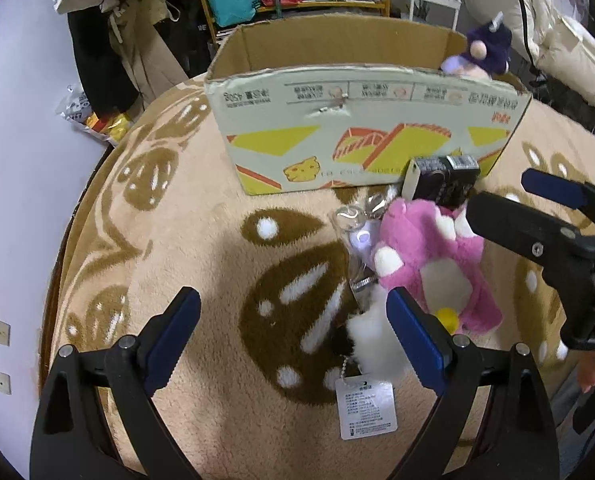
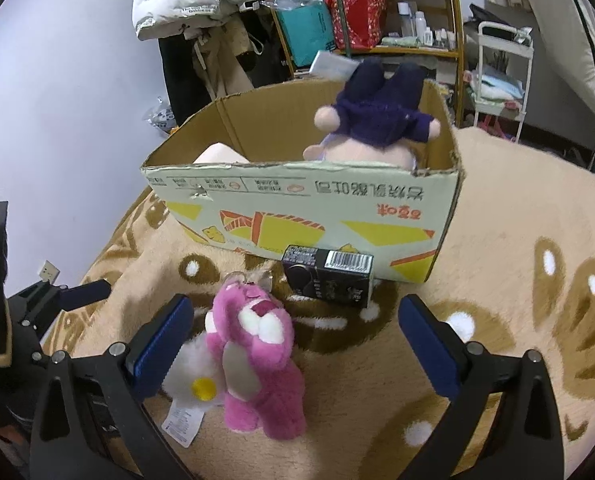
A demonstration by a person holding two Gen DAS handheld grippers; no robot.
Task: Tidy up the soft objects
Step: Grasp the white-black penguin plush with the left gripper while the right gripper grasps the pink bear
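A pink plush bear (image 1: 429, 264) (image 2: 257, 360) lies on the beige patterned blanket (image 1: 201, 240) (image 2: 497, 220), with a white fluffy flower toy (image 1: 373, 336) (image 2: 195, 380) and its paper tag (image 1: 367, 408) beside it. Behind them stands an open cardboard box (image 1: 357, 120) (image 2: 297, 208), where a purple-clad doll (image 1: 481, 48) (image 2: 381, 120) sticks out upside down. My left gripper (image 1: 293, 304) hangs open over the blanket, its right finger next to the white toy. My right gripper (image 2: 295, 320) is open with the pink bear between its fingers, untouched.
A small black carton (image 1: 445, 180) (image 2: 329, 276) leans against the box front. A pale object (image 2: 217, 154) sits in the box's left end. Behind are a yellow shelf (image 2: 377, 12), hanging coats (image 2: 193, 0) and a white cart (image 2: 501, 72). The wall is on the left.
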